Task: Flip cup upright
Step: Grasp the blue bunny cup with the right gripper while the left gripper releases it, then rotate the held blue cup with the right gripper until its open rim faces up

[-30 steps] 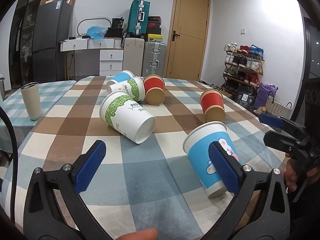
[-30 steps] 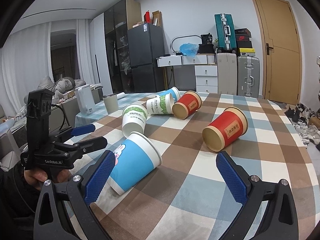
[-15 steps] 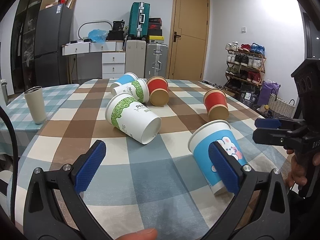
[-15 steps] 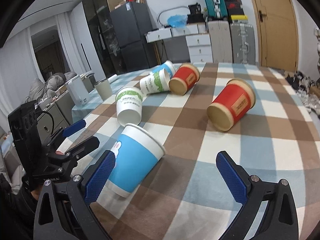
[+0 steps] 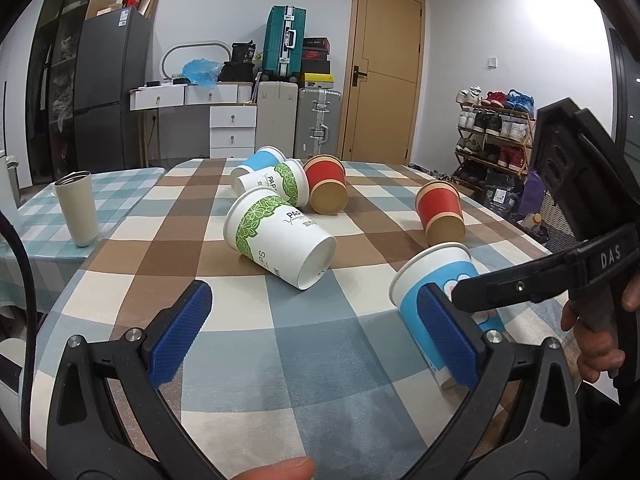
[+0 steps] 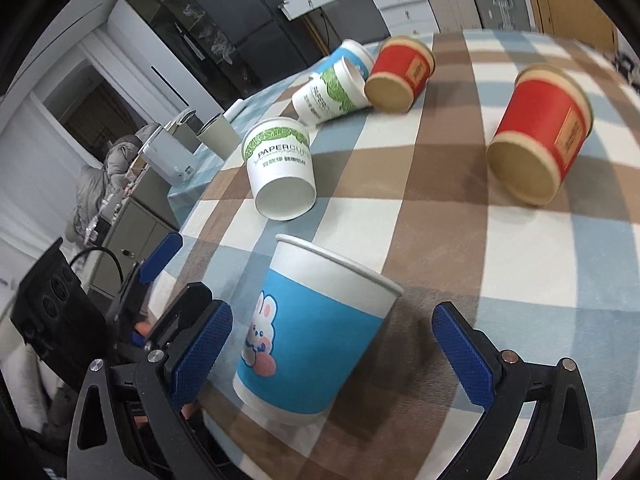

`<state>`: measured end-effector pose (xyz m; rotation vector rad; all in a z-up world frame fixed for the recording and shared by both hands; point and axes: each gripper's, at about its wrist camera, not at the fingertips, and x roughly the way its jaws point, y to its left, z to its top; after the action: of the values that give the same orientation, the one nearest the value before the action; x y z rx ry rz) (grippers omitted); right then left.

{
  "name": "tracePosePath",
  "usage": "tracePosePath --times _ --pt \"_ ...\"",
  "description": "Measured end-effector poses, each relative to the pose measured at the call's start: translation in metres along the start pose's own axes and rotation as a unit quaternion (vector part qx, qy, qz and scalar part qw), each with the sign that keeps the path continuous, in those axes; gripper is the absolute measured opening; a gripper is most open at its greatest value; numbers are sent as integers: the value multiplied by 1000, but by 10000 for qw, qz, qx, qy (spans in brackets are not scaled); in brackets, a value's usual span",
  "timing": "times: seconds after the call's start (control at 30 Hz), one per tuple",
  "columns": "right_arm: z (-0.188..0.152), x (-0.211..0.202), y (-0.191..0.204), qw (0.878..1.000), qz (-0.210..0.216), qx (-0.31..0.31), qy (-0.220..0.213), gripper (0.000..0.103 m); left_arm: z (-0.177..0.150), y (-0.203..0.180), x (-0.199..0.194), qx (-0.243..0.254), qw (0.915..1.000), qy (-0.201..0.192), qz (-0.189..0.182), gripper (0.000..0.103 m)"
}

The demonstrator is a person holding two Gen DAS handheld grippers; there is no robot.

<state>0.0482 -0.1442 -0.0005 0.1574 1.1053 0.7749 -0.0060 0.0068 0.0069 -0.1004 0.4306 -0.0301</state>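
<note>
A blue paper cup with a rabbit print (image 6: 308, 332) lies on its side near the front edge of the checked table (image 6: 500, 264), mouth pointing away. My right gripper (image 6: 332, 354) is open, and the cup's lower half lies between its blue pads without touching them. In the left wrist view the same cup (image 5: 434, 280) lies at the right, partly behind the right pad. My left gripper (image 5: 316, 336) is open and empty over the table, left of that cup.
Several other cups lie on their sides: a green-leaf white cup (image 5: 276, 236), a second one (image 5: 276, 184), a blue one (image 5: 256, 162), two red ones (image 5: 326, 188) (image 5: 440, 212). A grey tumbler (image 5: 76, 208) stands on the left side table.
My right gripper has tilted down and moved in around the rabbit cup. My left gripper has shifted a little left and up; its view shows the right gripper closer.
</note>
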Motion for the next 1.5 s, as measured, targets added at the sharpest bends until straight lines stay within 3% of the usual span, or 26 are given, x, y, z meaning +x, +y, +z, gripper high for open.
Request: tracePosePath --times 0.27,0.37,0.57,0.77,0.8,1.0,1.23,1.5 --pt "10 15 -7 9981 362 409 281 86 0 3 0 -35 10000 8 7 102" --pt "11 17 -9 9968 528 497 332 71 0 3 0 -38 10000 2 3 102" --pt "8 9 -11 9975 563 421 80 69 0 4 0 -40 10000 3 6 102" --pt "4 -18 4 9974 13 -229 -680 69 0 3 0 -36 10000 6 11 102" --pt "2 -23 10 9946 -261 -458 -895 69 0 3 0 -37 10000 8 7 102" --pt "-2 -31 25 9761 -915 -1133 -1613 69 0 3 0 -36 10000 6 8 102" --pt "4 -21 34 9660 -1224 -1363 -1822 69 0 3 0 -31 10000 4 6 102" --pt "-1 -7 40 9646 -1398 -1522 -1637 69 0 3 0 -31 10000 7 6 102"
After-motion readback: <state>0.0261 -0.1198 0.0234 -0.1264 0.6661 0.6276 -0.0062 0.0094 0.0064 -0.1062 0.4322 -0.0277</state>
